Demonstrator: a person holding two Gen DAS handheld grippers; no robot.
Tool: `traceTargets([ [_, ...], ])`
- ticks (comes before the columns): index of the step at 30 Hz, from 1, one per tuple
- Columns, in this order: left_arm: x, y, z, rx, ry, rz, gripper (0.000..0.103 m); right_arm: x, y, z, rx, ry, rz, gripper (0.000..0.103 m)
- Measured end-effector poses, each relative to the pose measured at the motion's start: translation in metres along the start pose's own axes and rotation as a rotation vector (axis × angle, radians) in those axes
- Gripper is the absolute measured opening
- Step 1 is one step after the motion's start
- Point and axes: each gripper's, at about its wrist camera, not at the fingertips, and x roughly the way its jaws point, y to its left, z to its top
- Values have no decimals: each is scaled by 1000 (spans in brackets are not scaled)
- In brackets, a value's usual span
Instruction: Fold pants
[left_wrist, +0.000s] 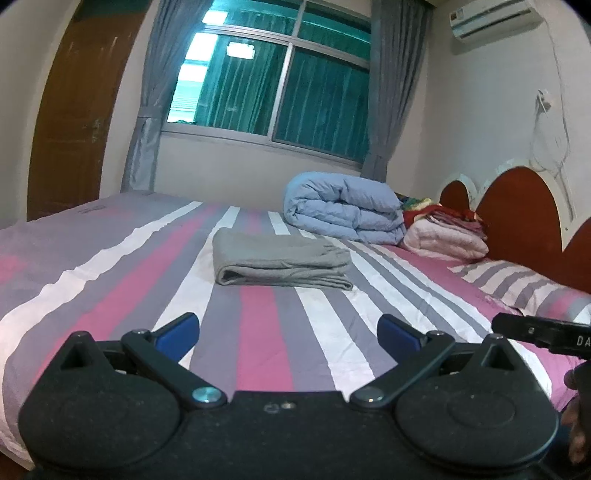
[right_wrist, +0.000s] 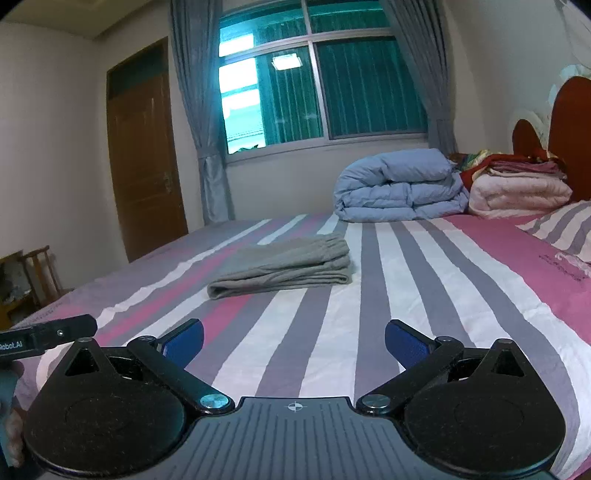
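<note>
Black plastic left tool (left_wrist: 288, 334) w/ blue pads hung over the near edge of the bed, fingers spread wide, nothing between them. Right tool (right_wrist: 294, 338) matched it: spread, empty, just beside the left one, each catching a sliver of the other at frame edge.

Pink, grey & white striped bedsheet (left_wrist: 258, 325) ran out flat ahead. Mid-bed lay the grey knit pants (left_wrist: 280, 260), already folded into a compact stack, well apart from both tools, waistband end toward the headboard side. Task looked done or nearly so.

Risks, as I judged: another grab could drag only the top layer & slide the stack open, since soft knit slips on itself; a low approach could snag the sheet & shift the bundle.

Farther back sat a rolled light-blue quilt (left_wrist: 343, 208), then a pile of pink & red folded linens (left_wrist: 447, 232) by the red-brown headboard (left_wrist: 517, 206).

Hard to tell: layer count in the stack & its far side. Holder's hands mostly cut off.
</note>
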Motion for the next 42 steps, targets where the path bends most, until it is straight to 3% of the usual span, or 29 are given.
traceTargets([
  [10,4,-5,-2,26,5,-5,97,7,8,-5,-76,15,20,103],
  [42,5,-3,-1,35,1,-12,97,6,4,-6,-82,14,23,103],
])
